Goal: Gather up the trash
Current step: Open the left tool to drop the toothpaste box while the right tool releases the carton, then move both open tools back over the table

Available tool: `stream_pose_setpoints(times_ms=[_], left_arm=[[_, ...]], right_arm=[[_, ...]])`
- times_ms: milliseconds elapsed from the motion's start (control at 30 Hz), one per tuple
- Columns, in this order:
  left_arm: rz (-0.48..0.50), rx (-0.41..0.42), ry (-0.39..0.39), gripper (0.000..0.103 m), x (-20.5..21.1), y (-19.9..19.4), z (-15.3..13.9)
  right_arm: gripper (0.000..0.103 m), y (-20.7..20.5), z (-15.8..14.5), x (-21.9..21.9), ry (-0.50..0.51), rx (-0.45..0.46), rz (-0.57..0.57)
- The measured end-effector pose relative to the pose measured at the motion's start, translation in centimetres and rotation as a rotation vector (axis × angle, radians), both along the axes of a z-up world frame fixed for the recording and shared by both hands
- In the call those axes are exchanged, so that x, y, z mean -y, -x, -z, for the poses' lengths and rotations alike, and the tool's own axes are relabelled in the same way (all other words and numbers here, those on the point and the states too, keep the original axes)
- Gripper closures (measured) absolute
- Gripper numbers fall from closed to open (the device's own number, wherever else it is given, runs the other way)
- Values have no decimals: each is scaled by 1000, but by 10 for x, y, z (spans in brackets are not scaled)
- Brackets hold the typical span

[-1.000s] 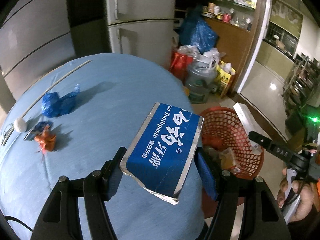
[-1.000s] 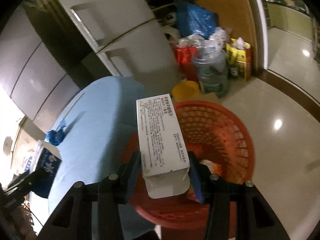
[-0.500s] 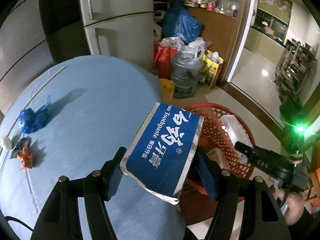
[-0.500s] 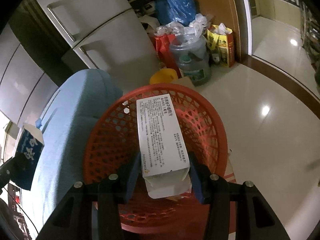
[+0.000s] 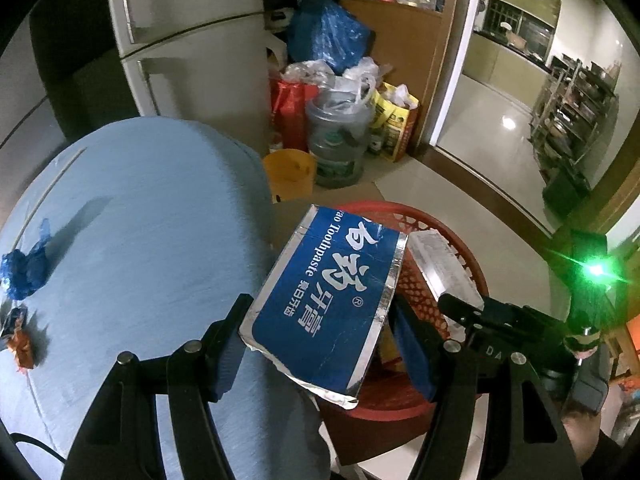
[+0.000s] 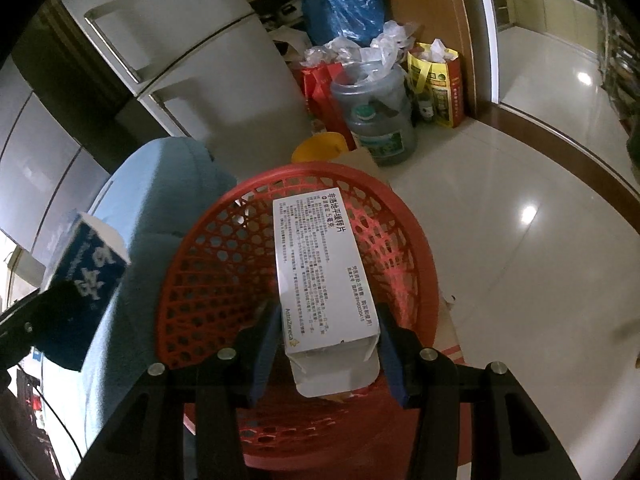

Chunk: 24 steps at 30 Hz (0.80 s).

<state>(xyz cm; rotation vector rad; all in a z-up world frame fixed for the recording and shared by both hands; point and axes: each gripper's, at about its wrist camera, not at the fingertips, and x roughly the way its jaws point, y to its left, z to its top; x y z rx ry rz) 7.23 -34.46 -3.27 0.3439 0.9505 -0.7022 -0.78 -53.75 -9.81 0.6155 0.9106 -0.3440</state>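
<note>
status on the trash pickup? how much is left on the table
Done: some trash already lies in the red basket. In hand: right gripper holds the white medicine box over it; left gripper holds the blue toothpaste box. Left on the table: blue wrapper, orange scrap.

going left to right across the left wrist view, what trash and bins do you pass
orange wrapper → crumpled blue bag → blue toothpaste box in the left tool → red basket with the white box over it
</note>
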Motion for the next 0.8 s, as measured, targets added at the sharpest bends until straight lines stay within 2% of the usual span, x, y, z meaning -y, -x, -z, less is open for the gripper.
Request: stream_pose_setpoints(times_ms=[400,500,567,700,800], left_arm=[[18,-44,-42,32,23,-10,22],[20,-55,-51,31,25,-14,28],[19,-62,-57,30,27,-16,31],[25,-88,-51,30,25,-14,33],[22,-91,-39,25,19,-14,30]], right_arm=[[51,-2,3,2,-25,-27,5],[45,-1,0,2,-16,-28,9],[45,1,-2,2,-13,-25,6],[45,5,-9,1,1,-13,17],[45,7,-13,1,10,-8,25]])
